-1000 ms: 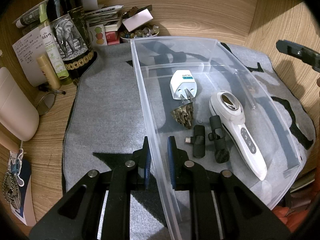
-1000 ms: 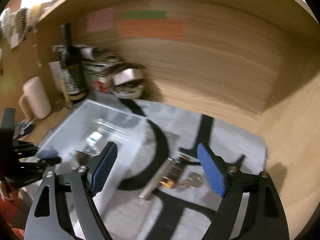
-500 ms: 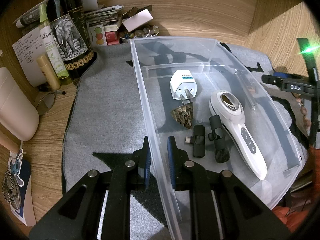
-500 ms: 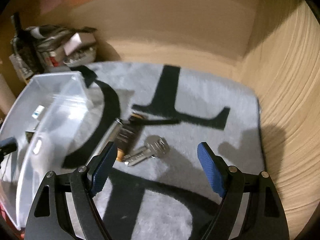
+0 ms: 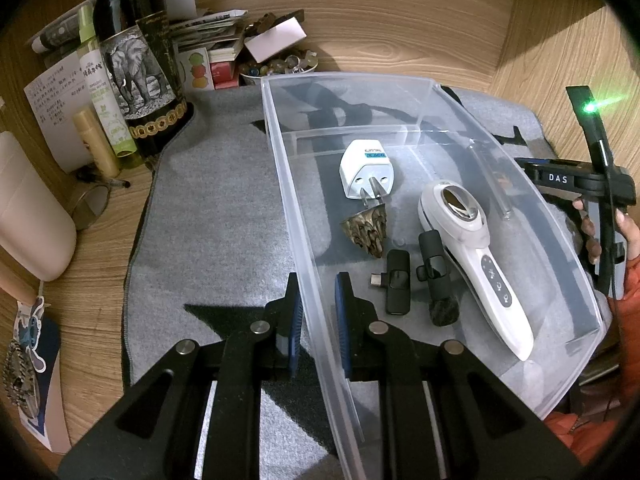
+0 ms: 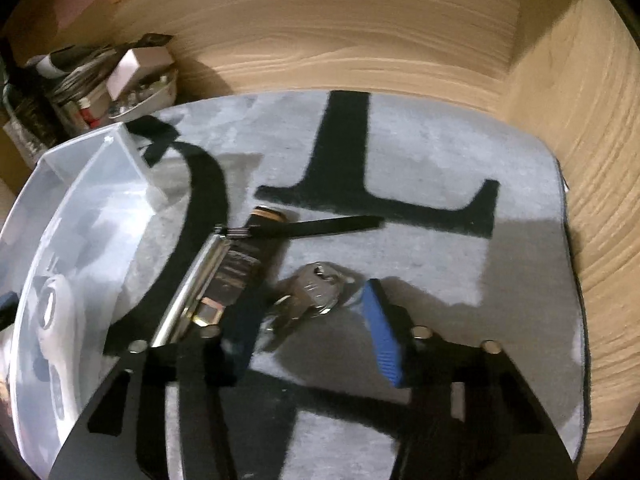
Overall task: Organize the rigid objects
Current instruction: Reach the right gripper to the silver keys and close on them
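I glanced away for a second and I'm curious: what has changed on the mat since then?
The right hand-held gripper came down over the keys, and its jaws are closing around them. The left hand-held gripper stayed clamped on the clear bin's wall; the bin's contents did not move.

Wood-grain walls [image 6: 360,40] around a grey mat [image 5: 216,216] (black lettering), dim light
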### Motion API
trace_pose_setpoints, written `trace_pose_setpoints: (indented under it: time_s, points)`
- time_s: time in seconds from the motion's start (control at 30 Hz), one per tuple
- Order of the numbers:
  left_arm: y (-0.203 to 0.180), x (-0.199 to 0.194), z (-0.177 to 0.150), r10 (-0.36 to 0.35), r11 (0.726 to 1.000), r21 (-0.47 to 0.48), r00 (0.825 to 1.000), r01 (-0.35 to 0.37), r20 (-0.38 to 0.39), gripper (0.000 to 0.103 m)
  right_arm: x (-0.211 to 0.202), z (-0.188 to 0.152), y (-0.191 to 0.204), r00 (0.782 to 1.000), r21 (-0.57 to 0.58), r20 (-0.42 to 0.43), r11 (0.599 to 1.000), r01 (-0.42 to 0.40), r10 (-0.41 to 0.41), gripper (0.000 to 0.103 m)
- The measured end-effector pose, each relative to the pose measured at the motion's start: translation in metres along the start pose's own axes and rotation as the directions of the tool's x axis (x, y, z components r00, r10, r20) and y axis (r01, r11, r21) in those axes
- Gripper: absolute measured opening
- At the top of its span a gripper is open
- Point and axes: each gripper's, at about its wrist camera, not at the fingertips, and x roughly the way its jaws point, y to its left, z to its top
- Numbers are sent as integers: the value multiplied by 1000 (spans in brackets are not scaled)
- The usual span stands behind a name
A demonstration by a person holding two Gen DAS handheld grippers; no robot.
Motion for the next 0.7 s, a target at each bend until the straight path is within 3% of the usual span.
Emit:
trace_pose_setpoints:
  time_s: [0.2, 0.33, 0.7]
  points:
    - [-1, 1, -1, 4, 1000, 6, 1000, -4, -7, 16, -1, -1, 0, 1000, 4, 6, 1000, -11, 11, 29]
    - [0, 2, -1, 1, 1000, 5, 1000, -1, -7, 16, -7, -3, 2, 1000, -14, 17, 1000, -8, 8, 10]
    - [0, 2, -1, 1, 1000, 5, 1000, -1, -7, 16, -35, -7, 1, 996, -22, 89, 999, 24, -22, 7]
